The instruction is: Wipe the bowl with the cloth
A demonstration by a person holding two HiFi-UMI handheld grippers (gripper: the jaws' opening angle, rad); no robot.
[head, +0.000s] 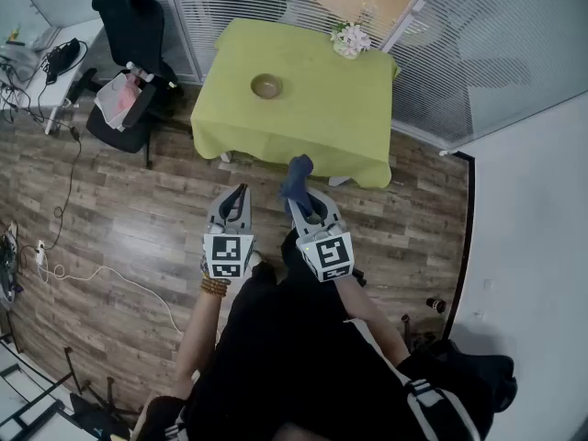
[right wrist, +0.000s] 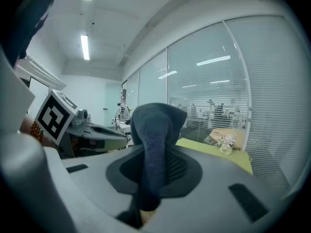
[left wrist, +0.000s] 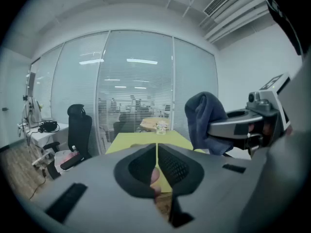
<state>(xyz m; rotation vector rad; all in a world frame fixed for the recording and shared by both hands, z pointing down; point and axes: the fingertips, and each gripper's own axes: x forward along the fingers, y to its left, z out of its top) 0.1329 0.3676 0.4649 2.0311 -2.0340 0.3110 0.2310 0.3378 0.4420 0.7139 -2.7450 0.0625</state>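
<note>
A small brown bowl (head: 266, 86) sits on the table with the yellow-green cloth (head: 303, 127), well ahead of both grippers. My right gripper (head: 299, 197) is shut on a dark blue cloth (head: 296, 176), which sticks up out of its jaws; the same blue cloth (right wrist: 154, 144) fills the middle of the right gripper view. My left gripper (head: 238, 194) is shut with nothing in it, held beside the right one over the wooden floor. In the left gripper view the blue cloth (left wrist: 204, 118) shows at the right, above the right gripper's body.
A white flower arrangement (head: 350, 39) stands at the table's far right corner. A black office chair (head: 131, 53) with a pink bag (head: 117, 97) stands left of the table. Glass partition walls (head: 478, 72) run behind and to the right. Cables (head: 64, 200) trail over the floor at left.
</note>
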